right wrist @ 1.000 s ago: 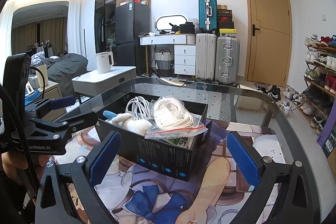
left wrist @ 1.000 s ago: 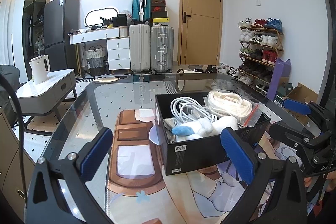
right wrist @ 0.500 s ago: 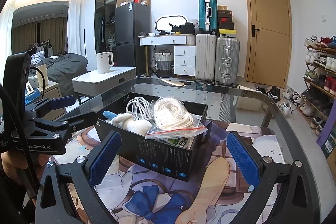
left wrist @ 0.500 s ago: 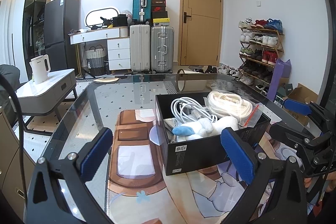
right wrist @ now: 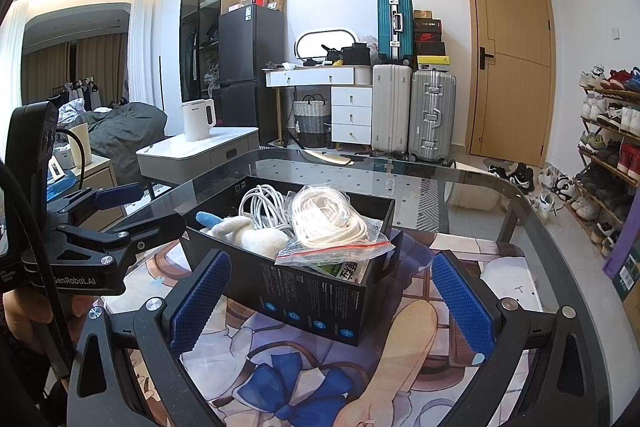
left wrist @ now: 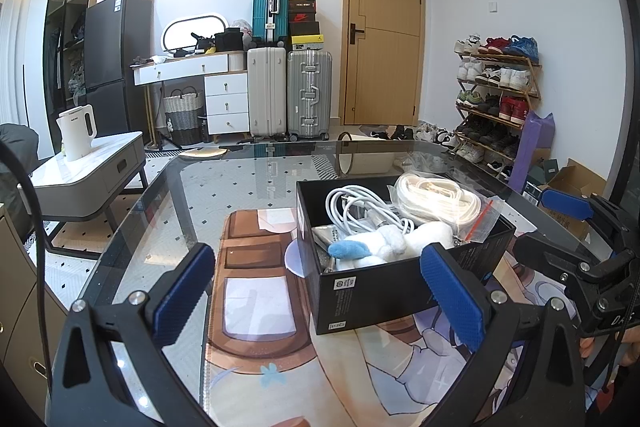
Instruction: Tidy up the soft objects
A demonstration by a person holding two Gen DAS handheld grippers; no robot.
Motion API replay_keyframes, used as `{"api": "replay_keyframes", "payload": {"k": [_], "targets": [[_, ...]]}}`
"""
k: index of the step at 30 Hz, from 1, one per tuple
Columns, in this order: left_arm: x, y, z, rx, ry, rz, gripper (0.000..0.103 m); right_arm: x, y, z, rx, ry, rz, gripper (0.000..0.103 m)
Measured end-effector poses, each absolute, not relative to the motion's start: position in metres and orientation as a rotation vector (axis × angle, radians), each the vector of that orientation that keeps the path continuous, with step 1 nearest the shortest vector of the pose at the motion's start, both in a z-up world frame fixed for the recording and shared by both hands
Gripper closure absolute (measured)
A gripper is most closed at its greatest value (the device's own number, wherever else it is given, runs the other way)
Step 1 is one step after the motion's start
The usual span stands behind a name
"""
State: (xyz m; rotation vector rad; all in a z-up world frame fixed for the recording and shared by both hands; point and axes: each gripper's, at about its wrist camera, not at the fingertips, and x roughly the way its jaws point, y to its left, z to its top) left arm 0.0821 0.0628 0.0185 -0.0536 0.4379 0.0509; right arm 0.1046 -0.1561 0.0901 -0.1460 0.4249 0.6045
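Note:
A black open box stands on a glass table over a printed mat. Inside lie a white plush toy with a blue tip, a coil of white cable and a clear zip bag of white cord. My left gripper is open, its blue pads wide apart in front of the box's left side. My right gripper is open too, astride the box's near corner without touching it. Each gripper shows in the other's view.
The glass table has a curved edge. A low white side table with a kettle stands left. Suitcases, a dresser, a door and a shoe rack line the far walls. A cardboard box sits on the floor right.

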Motion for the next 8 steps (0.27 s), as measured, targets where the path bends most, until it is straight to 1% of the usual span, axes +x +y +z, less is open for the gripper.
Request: {"api": "replay_keyframes", "payload": {"k": [8], "targets": [[0.0808, 0.0605, 0.0200, -0.040, 0.429, 0.060, 0.000, 0.1045, -0.1563, 0.0900, -0.145, 0.425, 0.604, 0.001]]}}
